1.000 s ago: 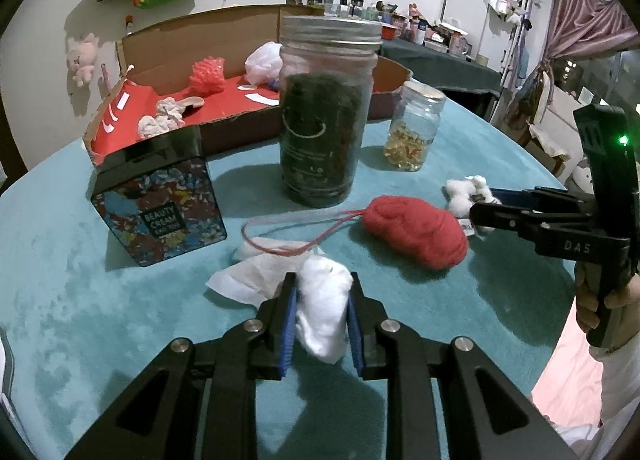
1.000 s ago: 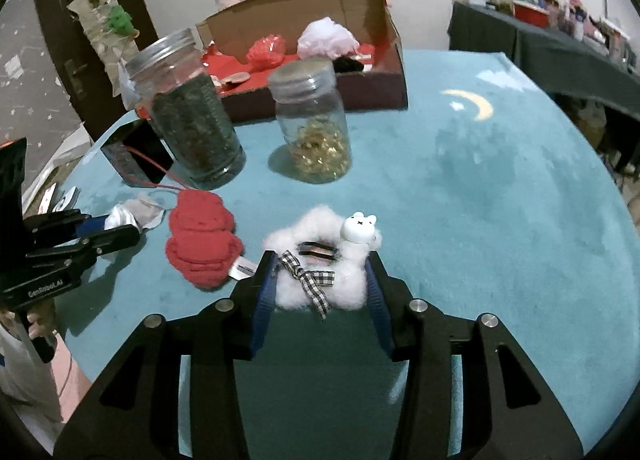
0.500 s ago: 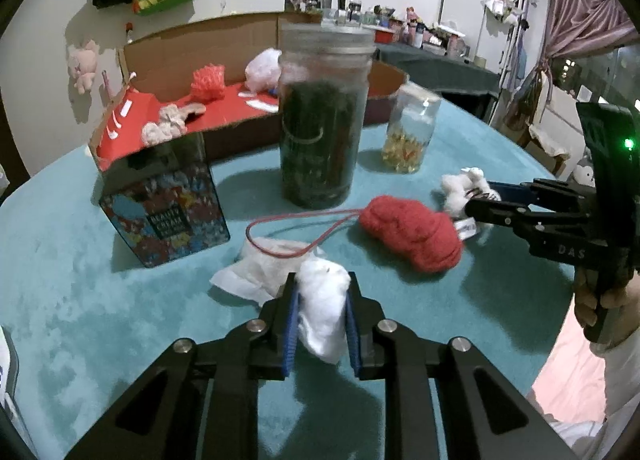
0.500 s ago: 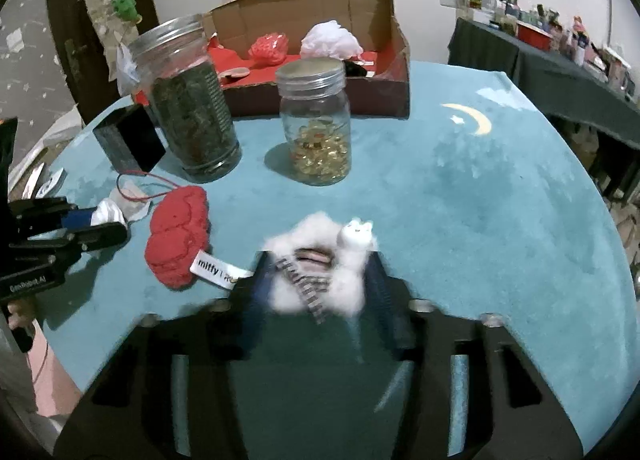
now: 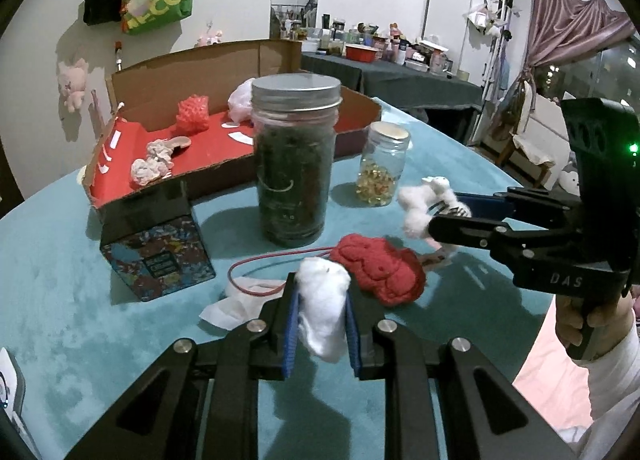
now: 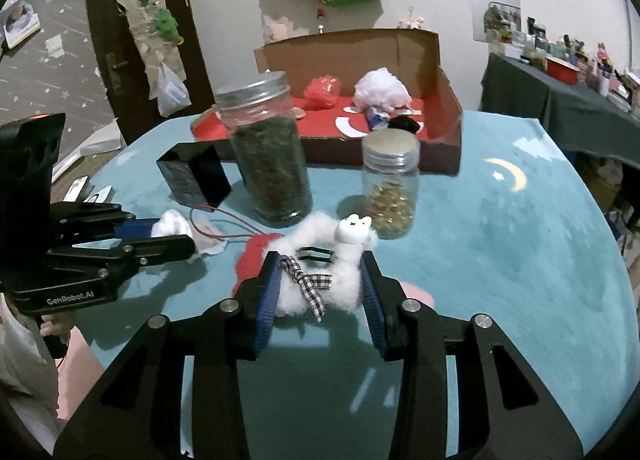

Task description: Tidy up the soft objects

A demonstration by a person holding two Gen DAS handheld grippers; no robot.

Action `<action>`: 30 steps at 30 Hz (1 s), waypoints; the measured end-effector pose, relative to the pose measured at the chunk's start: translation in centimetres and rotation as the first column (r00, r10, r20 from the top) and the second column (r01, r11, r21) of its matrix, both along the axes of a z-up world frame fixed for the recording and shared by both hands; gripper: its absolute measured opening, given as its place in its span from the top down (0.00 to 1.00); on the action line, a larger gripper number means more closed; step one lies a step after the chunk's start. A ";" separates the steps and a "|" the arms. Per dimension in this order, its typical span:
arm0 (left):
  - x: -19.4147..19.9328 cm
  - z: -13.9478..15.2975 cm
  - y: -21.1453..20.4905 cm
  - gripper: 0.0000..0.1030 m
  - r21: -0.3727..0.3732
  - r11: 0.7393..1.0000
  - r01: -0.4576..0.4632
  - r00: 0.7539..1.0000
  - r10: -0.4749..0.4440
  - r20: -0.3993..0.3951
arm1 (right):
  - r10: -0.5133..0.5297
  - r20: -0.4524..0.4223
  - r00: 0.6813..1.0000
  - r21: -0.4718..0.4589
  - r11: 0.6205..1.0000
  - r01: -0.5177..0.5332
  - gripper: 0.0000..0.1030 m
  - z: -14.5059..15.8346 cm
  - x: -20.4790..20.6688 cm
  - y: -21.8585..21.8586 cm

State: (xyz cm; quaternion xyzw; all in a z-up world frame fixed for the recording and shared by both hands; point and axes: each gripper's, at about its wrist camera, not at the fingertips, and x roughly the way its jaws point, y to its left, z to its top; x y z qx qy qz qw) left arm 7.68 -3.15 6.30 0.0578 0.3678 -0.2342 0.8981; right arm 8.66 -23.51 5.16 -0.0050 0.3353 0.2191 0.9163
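While each hand-held gripper [image 5: 322, 326] [image 6: 320, 292] clamps white fluff, two jars [image 6: 276, 164] [image 6: 390, 184] stand before the cardboard box [image 6: 448, 100].

Black grippers, blue-padded fingers [image 5: 290, 324], silver screws, white sleeve [image 5: 612, 372].

Taking the tall jar [image 5: 295, 158] on the bench [image 5: 80, 300] as the landmark: the open cardboard box [image 5: 224, 132] lies behind it, with several soft things inside. The small jar [image 5: 383, 164] stands to its right, the printed tin [image 5: 160, 250] to its left. Before the tall jar lie the knitted pouch [image 5: 380, 266] and, left of that, a crumpled tissue [image 5: 236, 306]. The cotton wad [image 5: 323, 306] and the fluffy hair clip [image 6: 332, 264] sit nearer than the jar, each between the pads of a hand-held gripper.
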 end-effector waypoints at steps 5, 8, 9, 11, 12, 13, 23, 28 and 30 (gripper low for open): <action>0.1 -0.1 1.9 0.79 -0.002 0.999 -0.051 0.999 0.051 -0.017 | 0.003 -0.004 1.000 -0.002 1.000 -0.003 0.64 -0.1 0.0 0.2; 0.2 0.0 3.5 0.79 0.006 0.995 -0.101 0.995 0.101 -0.017 | -0.023 -0.016 1.000 0.005 1.000 0.023 0.64 -0.2 0.2 -0.7; 0.3 0.0 4.2 0.79 0.009 0.993 -0.119 0.993 0.119 -0.020 | -0.031 -0.020 0.999 0.009 0.999 0.031 0.64 -0.3 0.2 -1.0; 0.5 0.0 5.6 0.79 0.018 0.988 -0.156 0.987 0.157 -0.022 | -0.056 -0.027 0.998 0.010 0.998 0.057 0.64 -0.3 0.4 -1.9; 0.6 0.0 6.1 0.79 0.025 0.985 -0.168 0.985 0.169 -0.023 | -0.069 -0.030 0.997 0.005 0.998 0.069 0.64 -0.4 0.5 -2.3; 0.9 -0.1 6.8 0.79 0.034 0.982 -0.185 0.982 0.186 -0.025 | -0.078 -0.032 0.996 0.001 0.997 0.078 0.64 -0.5 0.5 -2.6; 4.4 -1.6 11.8 0.79 0.092 0.969 -0.228 0.970 0.234 -0.070 | -0.129 -0.043 0.991 -0.078 0.989 0.125 0.64 -0.9 2.5 -4.8; 6.0 -1.7 12.6 0.79 0.119 0.973 -0.198 0.975 0.208 -0.077 | -0.116 -0.021 0.993 -0.145 0.983 0.111 0.64 -0.8 4.1 -5.1; 6.7 -1.6 12.7 0.79 0.138 0.975 -0.177 0.980 0.188 -0.072 | -0.106 -0.010 0.994 -0.169 0.980 0.103 0.64 -0.6 4.7 -5.1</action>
